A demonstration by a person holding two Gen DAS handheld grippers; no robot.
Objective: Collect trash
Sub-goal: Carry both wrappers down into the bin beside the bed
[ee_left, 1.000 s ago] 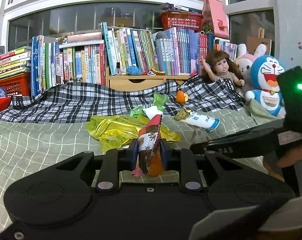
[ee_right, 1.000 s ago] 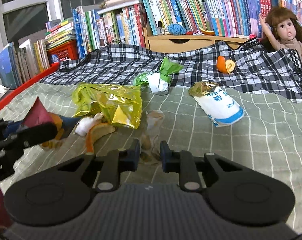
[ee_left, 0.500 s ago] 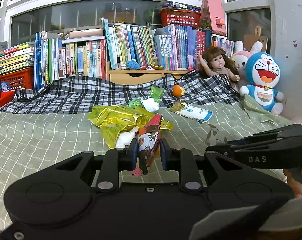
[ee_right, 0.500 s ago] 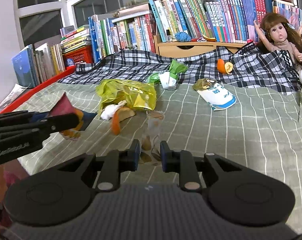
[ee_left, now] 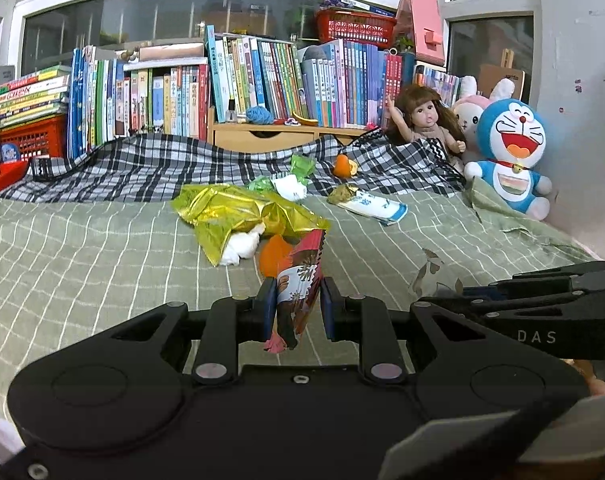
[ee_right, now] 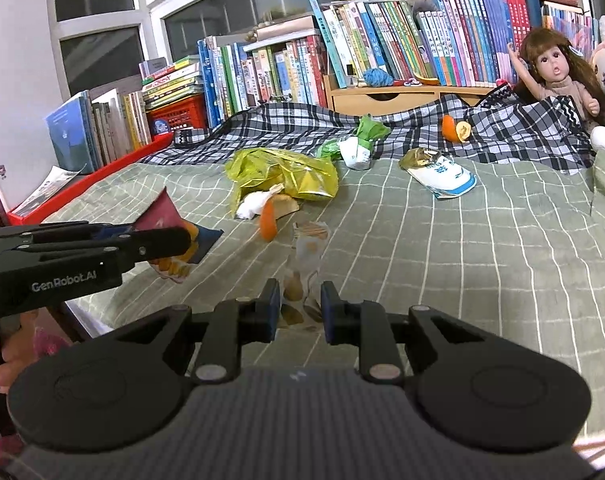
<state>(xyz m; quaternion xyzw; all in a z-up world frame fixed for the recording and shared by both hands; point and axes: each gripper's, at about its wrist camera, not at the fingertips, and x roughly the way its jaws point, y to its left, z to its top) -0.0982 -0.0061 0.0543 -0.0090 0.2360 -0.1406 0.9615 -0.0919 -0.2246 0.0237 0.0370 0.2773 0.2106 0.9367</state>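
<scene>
My left gripper (ee_left: 294,300) is shut on a red printed snack wrapper (ee_left: 302,276), held above the green checked bed sheet (ee_left: 82,264). My right gripper (ee_right: 300,304) is shut on a clear plastic wrapper (ee_right: 310,248) with brown prints. In the right wrist view the left gripper (ee_right: 174,240) reaches in from the left with its wrapper (ee_right: 162,214). On the bed lie a yellow foil bag (ee_left: 242,212), a white tissue (ee_left: 240,246), an orange peel (ee_left: 274,256), a white-and-blue packet (ee_left: 374,206), a green-and-white wrapper (ee_left: 290,184) and a second peel (ee_left: 344,166).
A black-and-white plaid blanket (ee_left: 142,168) covers the far part of the bed. Behind it stand rows of books (ee_left: 262,84) and a wooden drawer box (ee_left: 262,136). A doll (ee_left: 426,120) and plush toys (ee_left: 510,156) sit at the right by the wall.
Both grippers have drawn back from the trash pile, each still clamped on its wrapper. The tissue and the near peel have come into the left wrist view.
</scene>
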